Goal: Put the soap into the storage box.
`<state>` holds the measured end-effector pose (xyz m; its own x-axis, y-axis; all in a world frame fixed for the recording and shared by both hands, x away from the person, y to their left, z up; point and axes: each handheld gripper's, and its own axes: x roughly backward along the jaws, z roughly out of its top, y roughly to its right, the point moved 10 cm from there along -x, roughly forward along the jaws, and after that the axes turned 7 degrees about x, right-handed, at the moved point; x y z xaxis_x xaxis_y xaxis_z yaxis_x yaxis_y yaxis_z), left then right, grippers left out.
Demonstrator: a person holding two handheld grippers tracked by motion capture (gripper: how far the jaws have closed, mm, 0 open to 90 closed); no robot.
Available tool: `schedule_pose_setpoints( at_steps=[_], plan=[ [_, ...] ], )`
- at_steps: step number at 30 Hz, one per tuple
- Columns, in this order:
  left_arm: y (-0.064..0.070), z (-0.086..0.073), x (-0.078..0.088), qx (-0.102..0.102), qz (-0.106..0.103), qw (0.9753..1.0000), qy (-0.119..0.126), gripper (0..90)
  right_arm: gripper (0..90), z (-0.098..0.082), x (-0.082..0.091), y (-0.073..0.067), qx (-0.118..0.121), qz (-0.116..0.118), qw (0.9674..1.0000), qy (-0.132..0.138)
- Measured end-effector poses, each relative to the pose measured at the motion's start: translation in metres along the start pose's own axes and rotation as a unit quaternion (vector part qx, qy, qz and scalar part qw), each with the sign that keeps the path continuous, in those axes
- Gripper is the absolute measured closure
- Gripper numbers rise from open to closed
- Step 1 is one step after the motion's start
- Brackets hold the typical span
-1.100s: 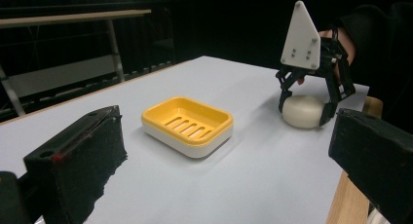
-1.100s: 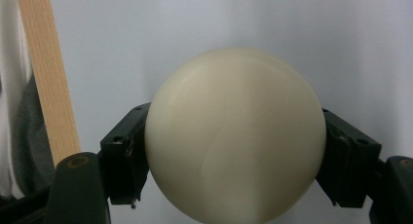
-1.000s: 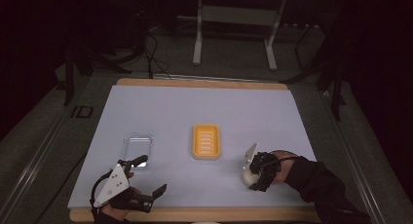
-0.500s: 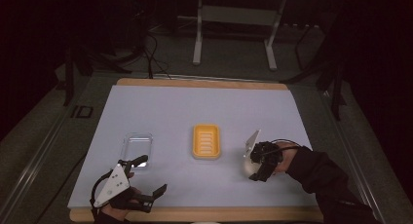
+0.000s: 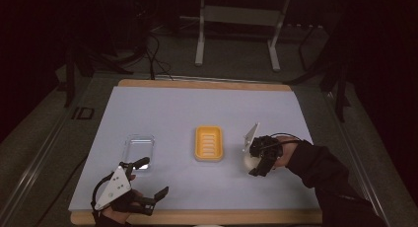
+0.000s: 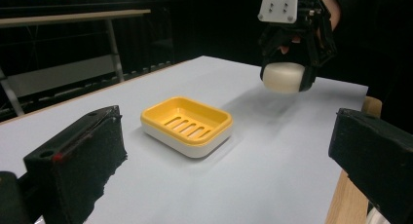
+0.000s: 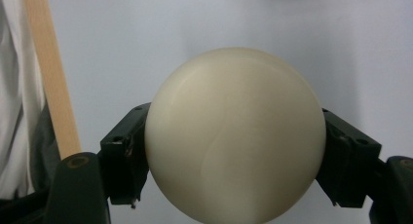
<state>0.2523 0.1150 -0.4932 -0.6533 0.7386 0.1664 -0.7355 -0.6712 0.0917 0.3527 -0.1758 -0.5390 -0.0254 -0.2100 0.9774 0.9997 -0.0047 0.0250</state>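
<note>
A yellow soap dish (image 5: 208, 143) with a slotted insert sits mid-table, also near in the left gripper view (image 6: 186, 124). My right gripper (image 5: 254, 163) hangs above the mat to the dish's right, pointing down, shut on a cream oval soap bar (image 7: 235, 136). The left gripper view has that soap bar (image 6: 284, 78) held off the surface, with its shadow below. My left gripper (image 5: 153, 176) rests near the front left edge, jaws wide apart and open, with nothing between them (image 6: 224, 160).
A clear plastic lid or tray (image 5: 138, 149) lies left of the dish, just beyond my left gripper. The pale mat (image 5: 197, 108) covers a wooden table (image 5: 207, 84). Metal stand legs and cables lie on the dark floor beyond.
My right gripper has risen off the mat with the soap bar and drifted slightly away from the front edge. The left gripper has stayed put.
</note>
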Motion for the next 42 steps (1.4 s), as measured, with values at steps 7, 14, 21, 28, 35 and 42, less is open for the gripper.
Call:
schedule_pose_setpoints(
  at_steps=[7,14,21,28,35,42],
  plan=[
    [0.001,0.000,0.000,-0.001,-0.001,1.0000,-0.002,0.1,25.1,0.010,0.008,0.011,0.000,-0.006,1.0000,-0.003],
    [0.001,0.000,0.000,0.000,-0.003,1.0000,-0.002,0.1,25.1,0.022,0.015,0.020,0.003,-0.012,0.9999,0.002],
    [0.001,-0.001,-0.001,0.000,-0.004,1.0000,-0.003,0.1,25.1,0.037,0.020,0.028,0.015,-0.016,0.9998,-0.001],
    [0.001,-0.001,-0.001,0.001,-0.005,1.0000,-0.003,0.1,25.1,0.053,0.020,0.035,0.020,-0.017,0.9997,0.002],
    [0.001,-0.001,-0.001,0.002,-0.005,1.0000,-0.002,0.1,25.1,0.066,0.014,0.042,0.026,-0.019,0.9994,0.010],
    [0.002,-0.001,-0.001,0.002,-0.006,1.0000,-0.003,0.1,25.1,0.076,0.012,0.049,0.036,-0.028,0.9985,0.030]
  ],
)
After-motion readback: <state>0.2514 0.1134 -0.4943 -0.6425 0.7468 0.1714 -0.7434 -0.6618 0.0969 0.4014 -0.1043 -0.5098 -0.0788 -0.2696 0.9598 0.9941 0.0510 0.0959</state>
